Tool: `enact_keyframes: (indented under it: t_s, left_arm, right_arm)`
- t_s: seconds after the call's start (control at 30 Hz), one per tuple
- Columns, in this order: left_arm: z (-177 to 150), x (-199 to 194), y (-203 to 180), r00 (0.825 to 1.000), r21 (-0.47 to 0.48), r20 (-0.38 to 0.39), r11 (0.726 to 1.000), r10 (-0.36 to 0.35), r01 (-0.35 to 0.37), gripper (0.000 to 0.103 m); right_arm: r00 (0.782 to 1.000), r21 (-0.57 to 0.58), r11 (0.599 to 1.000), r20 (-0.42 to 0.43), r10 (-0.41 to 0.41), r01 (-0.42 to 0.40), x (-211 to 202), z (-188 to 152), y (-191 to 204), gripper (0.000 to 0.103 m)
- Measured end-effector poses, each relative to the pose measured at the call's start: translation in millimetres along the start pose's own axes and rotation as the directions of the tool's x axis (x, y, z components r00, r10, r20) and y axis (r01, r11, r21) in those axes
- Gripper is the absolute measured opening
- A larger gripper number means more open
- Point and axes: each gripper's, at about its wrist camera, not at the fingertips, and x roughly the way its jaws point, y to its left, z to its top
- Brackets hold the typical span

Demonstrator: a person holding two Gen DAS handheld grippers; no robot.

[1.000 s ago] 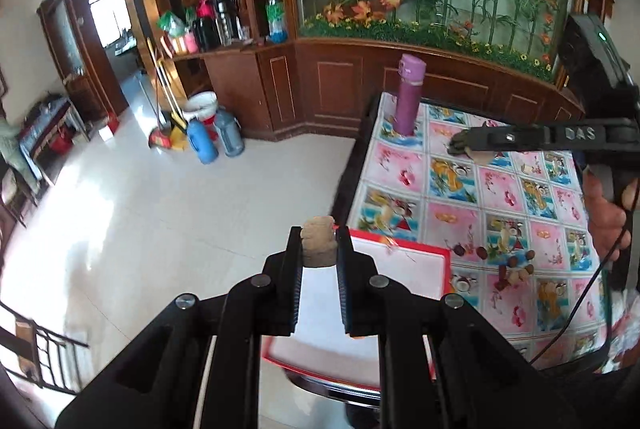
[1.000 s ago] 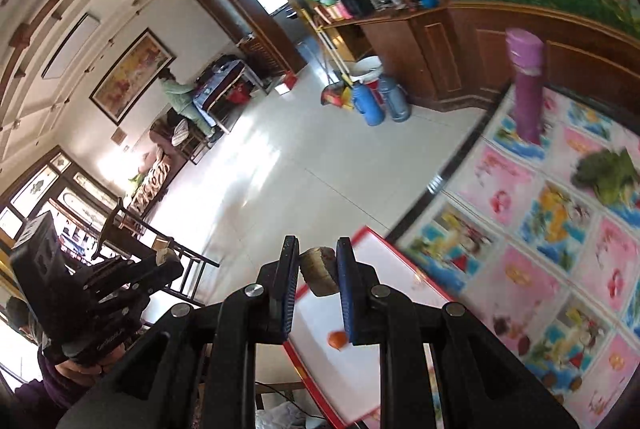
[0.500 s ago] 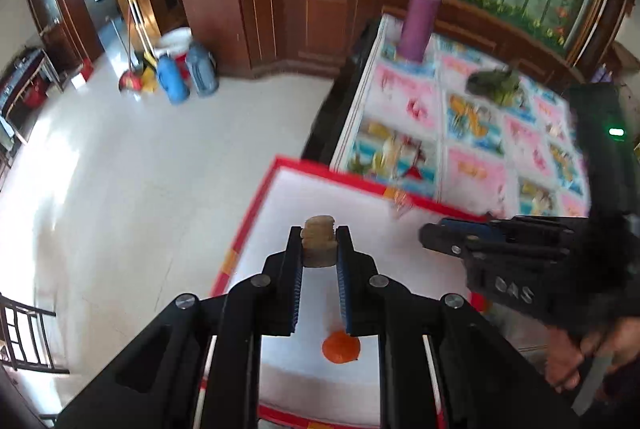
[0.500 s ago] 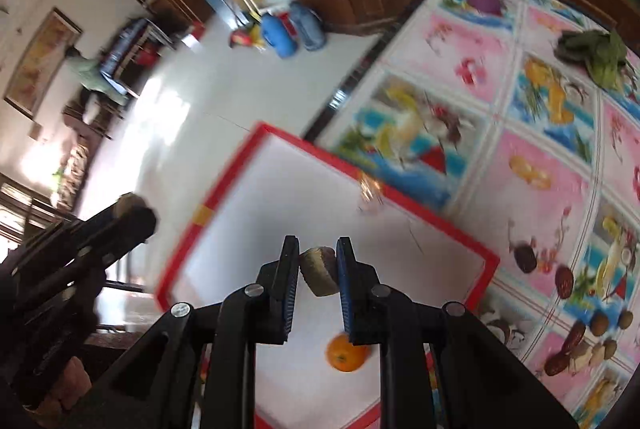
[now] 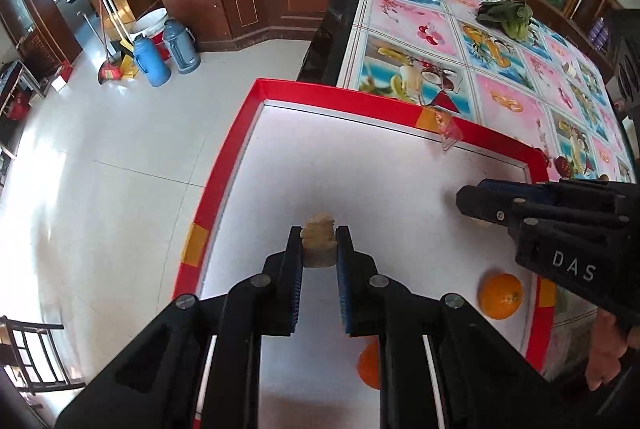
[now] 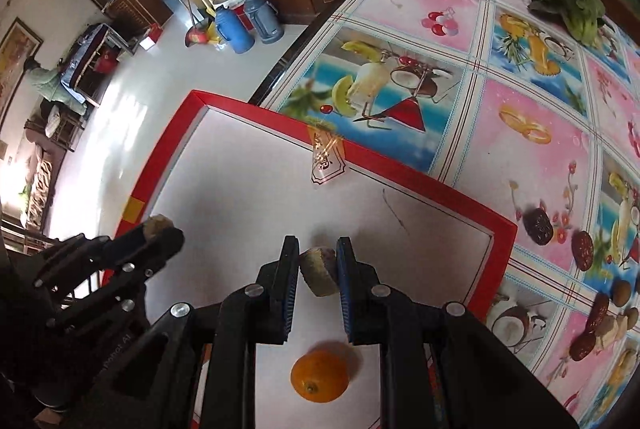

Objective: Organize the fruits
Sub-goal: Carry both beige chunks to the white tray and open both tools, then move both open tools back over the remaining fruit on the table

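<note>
a tabletop [image 6: 532,101] covered in a fruit-print cloth was seen at twelve to three o'clock, and a red-rimmed white tray [image 5: 320,100] lay at its near corner, overhanging the floor. two oranges were found resting in the tray: one orange [image 5: 500,295] at four o'clock of the left gripper [image 5: 319,247], a second orange [image 5: 369,365] partly hidden under its right finger. loose dark fruits [image 6: 582,249] were left on the cloth at three o'clock, well apart from both grippers. each gripper was held above the tray's white floor. the left jaws were closed to a narrow gap on a small brown fruit [image 5: 318,244], its long axis running along the fingers. the right gripper [image 6: 318,261] was likewise clamped on a tilted brown piece [image 6: 318,271], with an orange [image 6: 319,377] directly below at six o'clock. release onto the tray was judged the coming move; whether either piece touched the tray could not be told.
</note>
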Motion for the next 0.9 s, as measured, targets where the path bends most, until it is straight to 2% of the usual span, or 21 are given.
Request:
enact_keyframes:
  t_s: [0.2, 0.33, 0.47, 0.53, 0.57, 0.6, 0.63, 0.67, 0.8, 0.9]
  left_arm:
    - [2, 11, 5, 1.0, 0.034, -0.013, 0.999, 0.008, -0.008, 0.017]
    - [0, 21, 8, 0.999, 0.05, -0.048, 0.999, 0.011, -0.009, 0.017]
    - [2, 24, 11, 0.999, 0.051, -0.046, 0.999, 0.001, 0.001, 0.018]
    - [3, 25, 10, 0.999, 0.06, -0.048, 0.998, -0.008, 0.011, 0.019]
    - [3, 25, 10, 0.999, 0.064, -0.049, 0.998, -0.007, 0.01, 0.024]
    - [3, 25, 10, 0.999, 0.064, -0.053, 0.998, -0.004, 0.008, 0.03]
    - [4, 24, 10, 0.998, 0.058, -0.057, 0.998, 0.0, 0.004, 0.042]
    - [4, 22, 11, 0.999, 0.049, -0.047, 0.999, 0.006, -0.004, 0.046]
    - [7, 2, 7, 1.0, 0.049, 0.008, 0.998, 0.03, -0.03, 0.046]
    - [15, -20, -6, 0.997, 0.069, 0.066, 0.997, 0.043, -0.048, 0.046]
  right_arm:
    - [1.0, 0.054, 0.998, -0.024, -0.014, 0.015, 8, -1, -1, 0.019]
    - [0.999, 0.056, 0.998, -0.008, -0.031, 0.031, 8, -1, 2, 0.02]
    - [1.0, 0.072, 0.997, -0.002, -0.02, 0.02, 5, -3, 2, 0.02]
    - [1.0, 0.081, 0.997, -0.014, 0.006, -0.005, 2, -3, -1, 0.027]
    - [1.0, 0.087, 0.996, -0.016, 0.013, -0.011, 0, -3, -3, 0.034]
    - [1.0, 0.095, 0.995, -0.012, 0.024, -0.023, -3, -3, -6, 0.037]
    - [0.999, 0.101, 0.993, -0.002, 0.053, -0.052, -9, -3, -10, 0.037]
    - [0.997, 0.103, 0.992, 0.01, 0.078, -0.078, -15, -3, -14, 0.037]
    - [0.989, 0.122, 0.983, 0.076, 0.13, -0.139, -47, -11, -41, 0.037]
    - [0.985, 0.159, 0.978, 0.128, 0.114, -0.134, -71, -20, -76, 0.037]
